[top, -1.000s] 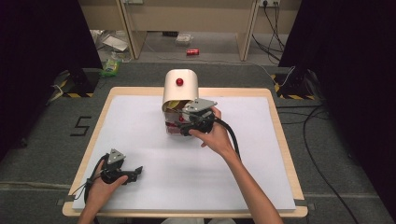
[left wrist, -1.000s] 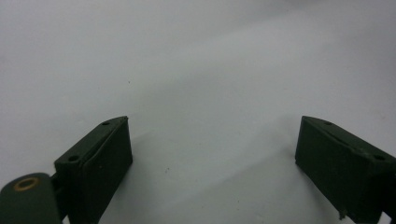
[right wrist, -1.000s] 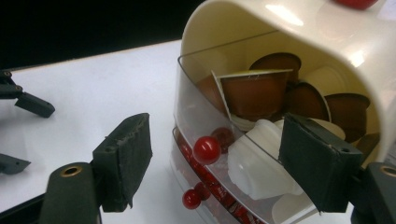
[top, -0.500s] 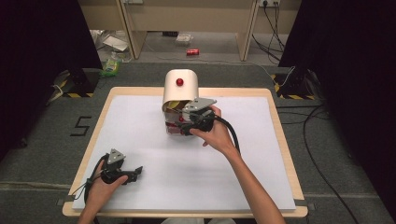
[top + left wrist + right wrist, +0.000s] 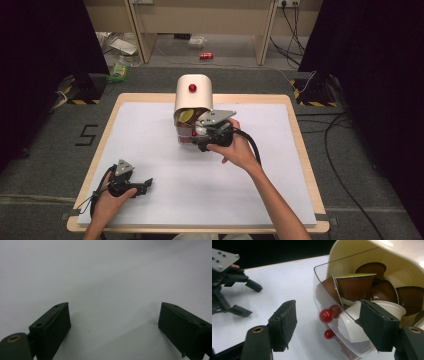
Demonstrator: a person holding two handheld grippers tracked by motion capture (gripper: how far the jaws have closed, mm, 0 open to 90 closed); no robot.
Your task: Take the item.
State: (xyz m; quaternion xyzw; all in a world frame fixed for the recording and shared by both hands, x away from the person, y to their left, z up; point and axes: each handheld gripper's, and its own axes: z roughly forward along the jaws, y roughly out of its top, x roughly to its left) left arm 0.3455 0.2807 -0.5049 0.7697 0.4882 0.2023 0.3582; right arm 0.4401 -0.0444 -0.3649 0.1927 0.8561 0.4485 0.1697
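**Right gripper working at the capsule bin's front wall**

From the high view, I am holding my right gripper [image 5: 200, 141] at the mouth of the capsule dispenser [image 5: 193, 95], a cream hood with a red knob, standing toward the far middle of the white table [image 5: 150, 130]. The clear bin [image 5: 185, 137] under the hood is facing me. My left gripper [image 5: 142, 184] is resting near the table's near-left corner, well apart from the dispenser. Between the two grippers the white surface is lying bare, and to the right of the dispenser there is free table out to the wooden edge.

In the left gripper view, my jaws are standing wide apart, gripping nothing, with plain white table between and ahead of them.

In the right gripper view, I have just been closing the jaws, yet they are not clamping anything. One jaw is sitting outside the bin, over bare table; the other is inside, against a white capsule [image 5: 352, 320]. The bin's transparent front wall [image 5: 324, 302] is standing between the jaws, its top edge curving back toward the hood. Brown capsules [image 5: 354, 287] are piling behind it, one with a yellow-green lid, and small red beads [image 5: 326, 315] are lying against the clear wall. My left gripper [image 5: 240, 298] is showing farther off, across open table.
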